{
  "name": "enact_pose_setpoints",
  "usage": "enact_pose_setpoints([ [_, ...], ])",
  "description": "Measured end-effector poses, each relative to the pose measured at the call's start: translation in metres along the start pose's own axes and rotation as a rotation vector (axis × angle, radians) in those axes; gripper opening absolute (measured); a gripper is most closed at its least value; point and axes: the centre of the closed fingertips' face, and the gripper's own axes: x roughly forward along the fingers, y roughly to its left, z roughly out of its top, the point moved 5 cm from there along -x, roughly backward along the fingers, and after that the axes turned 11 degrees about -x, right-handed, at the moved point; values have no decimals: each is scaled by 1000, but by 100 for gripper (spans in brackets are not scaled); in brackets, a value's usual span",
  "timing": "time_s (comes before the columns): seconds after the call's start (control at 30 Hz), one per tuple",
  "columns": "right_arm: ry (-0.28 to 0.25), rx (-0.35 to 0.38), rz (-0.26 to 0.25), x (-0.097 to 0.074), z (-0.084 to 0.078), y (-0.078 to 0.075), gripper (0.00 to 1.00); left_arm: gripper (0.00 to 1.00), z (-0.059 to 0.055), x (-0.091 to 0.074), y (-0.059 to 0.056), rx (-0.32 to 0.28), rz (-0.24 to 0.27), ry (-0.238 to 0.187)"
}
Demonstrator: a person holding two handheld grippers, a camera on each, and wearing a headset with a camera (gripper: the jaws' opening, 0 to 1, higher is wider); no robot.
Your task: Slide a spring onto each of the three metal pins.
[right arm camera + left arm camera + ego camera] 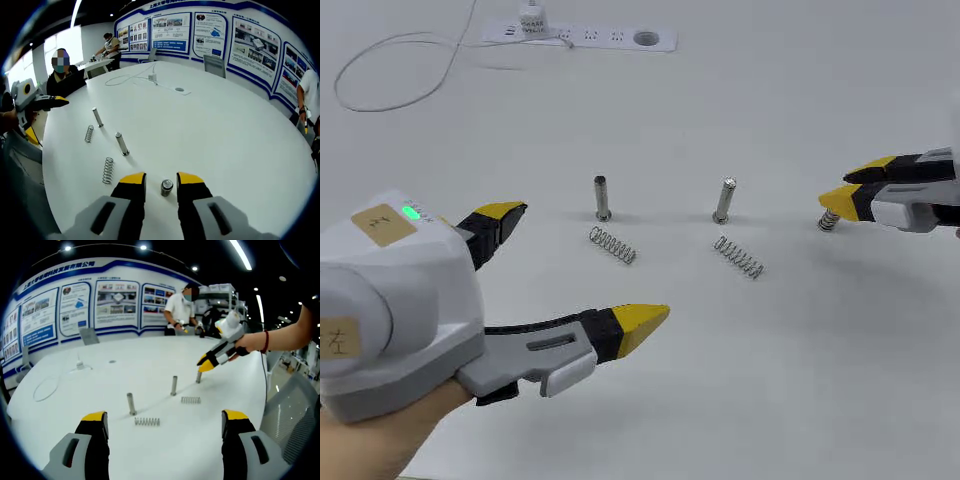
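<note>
Springs (612,245) — two lie loose on the table (770,400), each just beside a bare pin (602,197). Light, squashy, apt to roll — we'd pinch one mid-coil. Left gripper (592,262) gapes empty; right gripper (850,187) stands slightly parted around the third pin (829,220).

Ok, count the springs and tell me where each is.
3. One spring lies beside the left pin, one beside the middle pin, and one stands at the right hand-held gripper's tips.
</note>
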Motion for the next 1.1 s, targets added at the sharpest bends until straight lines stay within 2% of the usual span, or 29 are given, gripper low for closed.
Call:
enact_pose_setpoints([
  [0.1,-17,10,-1,-4,4,-2,28,96,1,0,0,-7,2,-2],
  [0.37,-53,-8,3,-18,18,5,30,97,3,-1,0,-8,1,-3],
  [0.7,-77,-40,42,-22,29,24,31,97,4,-4,1,-11,3,-3],
  [0.97,-48,-71,87,-14,26,47,31,96,5,-6,2,-16,7,-7],
  [1.1,-18,-101,109,-6,20,58,31,96,5,-7,3,-23,8,-14],
])
